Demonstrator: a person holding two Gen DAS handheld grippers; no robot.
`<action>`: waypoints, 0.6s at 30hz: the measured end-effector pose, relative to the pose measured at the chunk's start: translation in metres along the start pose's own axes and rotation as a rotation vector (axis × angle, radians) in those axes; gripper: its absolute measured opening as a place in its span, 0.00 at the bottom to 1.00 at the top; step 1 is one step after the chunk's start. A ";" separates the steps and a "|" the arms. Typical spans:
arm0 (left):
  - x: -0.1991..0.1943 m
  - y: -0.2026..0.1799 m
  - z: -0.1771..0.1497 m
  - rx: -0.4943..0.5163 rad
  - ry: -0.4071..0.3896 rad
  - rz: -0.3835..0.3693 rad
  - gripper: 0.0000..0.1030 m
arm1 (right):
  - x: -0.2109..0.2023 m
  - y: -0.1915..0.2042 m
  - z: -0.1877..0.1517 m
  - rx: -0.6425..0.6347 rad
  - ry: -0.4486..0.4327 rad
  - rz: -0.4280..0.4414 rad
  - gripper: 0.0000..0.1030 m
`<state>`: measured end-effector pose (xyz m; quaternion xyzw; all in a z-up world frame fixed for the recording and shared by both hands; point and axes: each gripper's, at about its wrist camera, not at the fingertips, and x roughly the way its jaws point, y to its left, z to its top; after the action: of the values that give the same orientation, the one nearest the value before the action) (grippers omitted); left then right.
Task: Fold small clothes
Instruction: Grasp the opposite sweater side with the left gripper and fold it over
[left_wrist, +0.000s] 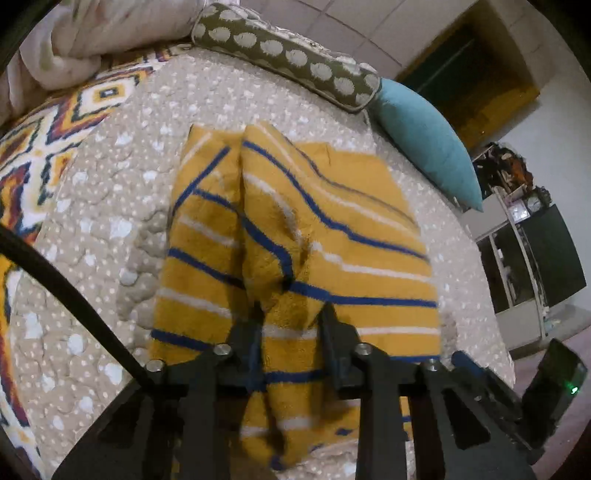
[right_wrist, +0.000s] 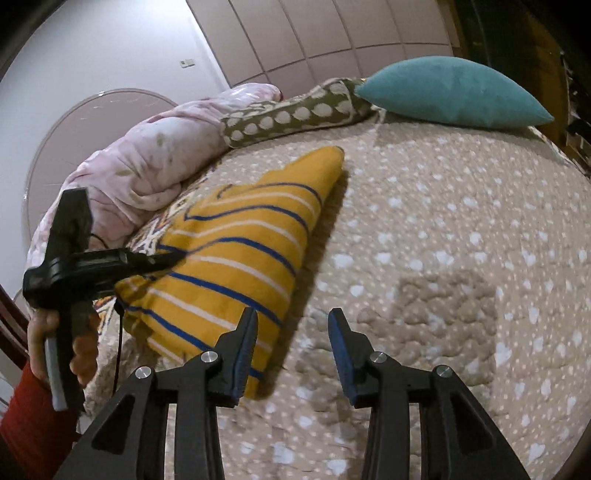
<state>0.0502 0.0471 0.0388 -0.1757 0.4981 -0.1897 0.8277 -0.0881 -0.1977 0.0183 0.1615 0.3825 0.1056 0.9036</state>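
Left tool (left_wrist: 290, 317) pinches bunched mustard striped garment (left_wrist: 295, 229).

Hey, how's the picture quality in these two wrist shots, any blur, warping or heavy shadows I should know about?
Left wrist view: strong fisheye bending with dark corners; the yellow striped garment is soft and smeared near the left gripper. Right wrist view: same warping; the quilted bedspread is motion-blurred near the right gripper, and the garment casts a dark shadow to its right; the teal pillow stays fairly sharp.
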 end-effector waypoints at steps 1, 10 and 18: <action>-0.008 -0.003 0.001 0.016 -0.016 0.003 0.14 | 0.001 -0.002 -0.001 -0.002 0.003 -0.004 0.42; -0.037 0.028 -0.009 0.003 -0.066 0.137 0.14 | 0.017 -0.001 0.009 0.061 0.007 0.114 0.42; -0.012 0.062 -0.016 -0.078 -0.075 0.119 0.58 | 0.081 0.003 0.038 0.238 0.097 0.303 0.65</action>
<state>0.0395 0.1054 0.0113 -0.1848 0.4835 -0.1141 0.8480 -0.0047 -0.1778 -0.0090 0.3176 0.4064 0.2023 0.8325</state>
